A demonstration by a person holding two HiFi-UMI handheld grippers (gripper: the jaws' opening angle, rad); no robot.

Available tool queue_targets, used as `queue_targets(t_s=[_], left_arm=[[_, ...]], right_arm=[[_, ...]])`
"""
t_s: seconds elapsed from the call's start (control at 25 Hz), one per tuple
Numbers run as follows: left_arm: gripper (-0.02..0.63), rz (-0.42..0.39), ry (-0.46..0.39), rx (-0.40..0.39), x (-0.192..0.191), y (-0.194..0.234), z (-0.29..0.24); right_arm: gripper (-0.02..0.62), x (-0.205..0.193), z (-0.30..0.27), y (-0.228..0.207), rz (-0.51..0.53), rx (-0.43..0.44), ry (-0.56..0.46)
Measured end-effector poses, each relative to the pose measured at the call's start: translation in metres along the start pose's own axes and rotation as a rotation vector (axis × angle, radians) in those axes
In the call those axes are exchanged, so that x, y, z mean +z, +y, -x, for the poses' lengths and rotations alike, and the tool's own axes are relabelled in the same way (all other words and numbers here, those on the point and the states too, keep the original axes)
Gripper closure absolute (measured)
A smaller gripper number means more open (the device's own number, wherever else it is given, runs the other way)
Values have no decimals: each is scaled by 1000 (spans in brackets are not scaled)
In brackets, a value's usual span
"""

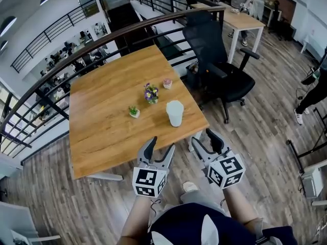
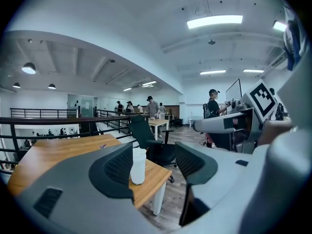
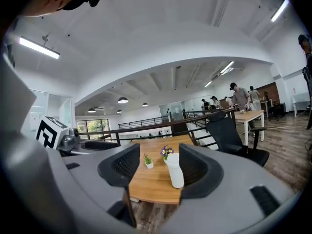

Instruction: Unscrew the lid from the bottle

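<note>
Head view: a wooden table (image 1: 102, 126) seen from above, with a white bottle (image 1: 174, 113) standing upright on it near the corner closest to the person. The bottle is set apart from three small items farther in: a green plant in a white pot (image 1: 134, 112), a bunch of purple flowers (image 1: 150, 93) and a pink pot (image 1: 167, 83). The lid is the same white as the body and appears to be in place on top, though the seam is too small to be made out with certainty.

The left gripper (image 1: 162, 144) and the right gripper (image 1: 203, 136) are held side by side just off the table's near edge, both pointed toward the bottle and well short of it. A marker cube (image 1: 148, 181) is carried at the rear of the left one.

Left gripper view: the jaws are shown spread apart with nothing between the pads; the bottle (image 2: 138, 166) is seen beyond them on the table corner, untouched.

Right gripper view: the jaws likewise stand apart and empty, the bottle (image 3: 175, 170) being visible through the gap, with the flowers behind it.

A black office chair (image 1: 219, 70) is placed beside the table's right edge, and a dark railing (image 1: 76, 50) curves behind the table.
</note>
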State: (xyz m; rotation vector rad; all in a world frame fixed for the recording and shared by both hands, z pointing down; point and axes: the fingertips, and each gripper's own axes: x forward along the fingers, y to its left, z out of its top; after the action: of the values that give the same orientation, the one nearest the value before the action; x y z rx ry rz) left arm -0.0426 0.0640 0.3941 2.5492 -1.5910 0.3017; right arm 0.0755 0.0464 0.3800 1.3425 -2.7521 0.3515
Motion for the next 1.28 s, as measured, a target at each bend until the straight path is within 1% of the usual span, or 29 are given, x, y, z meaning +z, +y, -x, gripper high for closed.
queue_targets(t_s=[0.08,0.24,0.36,0.48,0.6,0.84,0.96,1.04,1.2,1.28], left_arm=[[334,-8,30,10,-7,0,-11],[314,-12,96,29,-23,-3,-36],[310,6,104,44,-24,-3,-53],[309,19,114,66,-30,-3,-63],[310,27,154,81,-46,-2,-71],[310,34,208,102,-67,16,-87],[310,-4,258,81,-79,21,-101],[308,-27,281,61,-84,26,-112],[308,-19,310,28,-101,43,-136],[304,-35,340,0,-113,48,-147]], right_arm=[[327,-5,-7,-7,-3,34,42],[303,-13,-19,-26,8,95,106],[285,-18,-31,-39,4,133,154],[282,-21,-43,-49,20,161,184],[284,-25,-52,-55,29,185,197],[282,-31,-76,-63,29,191,234],[280,-35,-90,-64,24,191,261],[255,-40,-104,-63,29,196,287],[231,-49,-135,-61,47,206,331],[214,-54,-148,-61,58,200,357]])
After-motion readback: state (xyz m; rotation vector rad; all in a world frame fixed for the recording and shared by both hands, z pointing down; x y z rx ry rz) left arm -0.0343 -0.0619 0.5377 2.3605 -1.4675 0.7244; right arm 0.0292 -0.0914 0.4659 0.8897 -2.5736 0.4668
